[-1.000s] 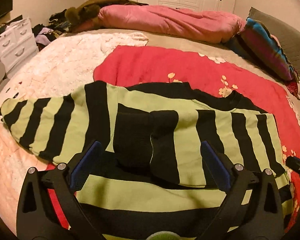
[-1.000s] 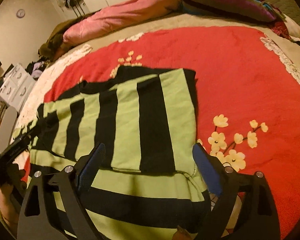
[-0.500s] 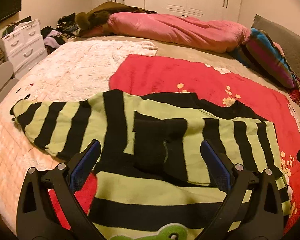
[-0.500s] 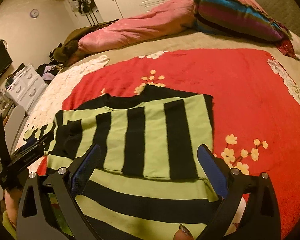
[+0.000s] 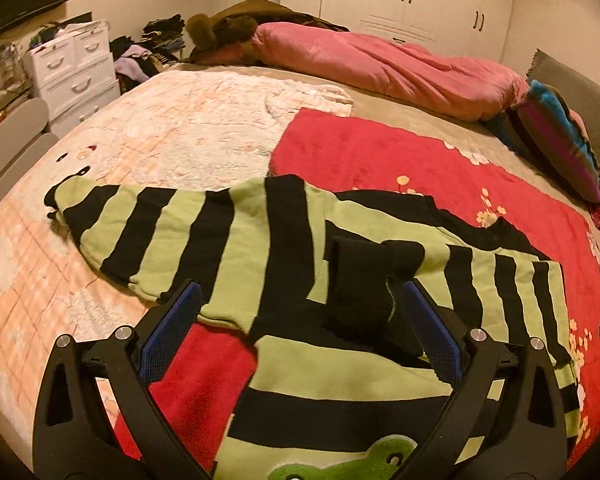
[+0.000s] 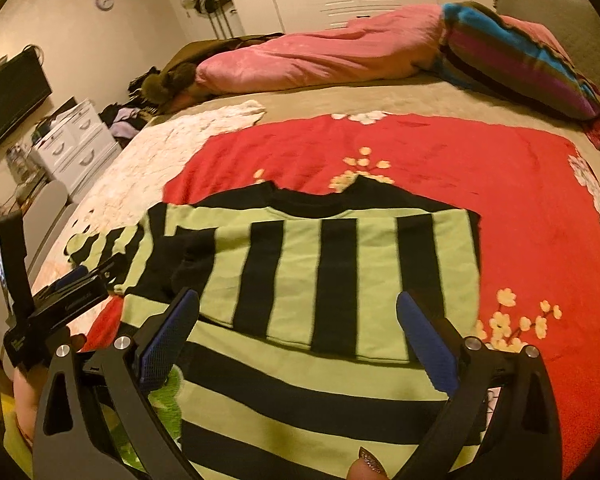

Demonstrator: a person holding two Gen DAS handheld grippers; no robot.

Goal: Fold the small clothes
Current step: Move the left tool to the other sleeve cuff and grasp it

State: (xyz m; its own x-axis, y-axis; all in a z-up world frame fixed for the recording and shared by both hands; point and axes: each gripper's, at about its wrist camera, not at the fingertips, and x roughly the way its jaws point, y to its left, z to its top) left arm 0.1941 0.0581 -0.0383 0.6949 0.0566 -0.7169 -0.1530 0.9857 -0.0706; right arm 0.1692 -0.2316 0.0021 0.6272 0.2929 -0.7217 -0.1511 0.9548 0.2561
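A small green-and-black striped sweater (image 5: 284, 248) lies flat on a red flowered blanket (image 5: 380, 156) on the bed. Its right sleeve is folded across the chest, black cuff (image 5: 364, 280) near the middle. The left sleeve (image 5: 140, 220) stretches out sideways onto the pale quilt. My left gripper (image 5: 300, 312) hovers open above the hem and cuff, nothing between its fingers. In the right wrist view the sweater (image 6: 340, 272) shows its folded right side, and my right gripper (image 6: 296, 320) stands wide open above it, holding nothing. The left gripper (image 6: 80, 284) appears at that view's left edge.
A pink duvet (image 5: 380, 64) and a striped pillow (image 5: 560, 140) lie along the far side of the bed. White drawers (image 5: 76, 68) and piled clothes stand beyond the left edge. A pale quilt (image 5: 160, 140) covers the bed's left part.
Both grippers have drawn back and risen from the sweater, so more of the bed shows. The right jaws have spread a little wider. The sweater lies as before.
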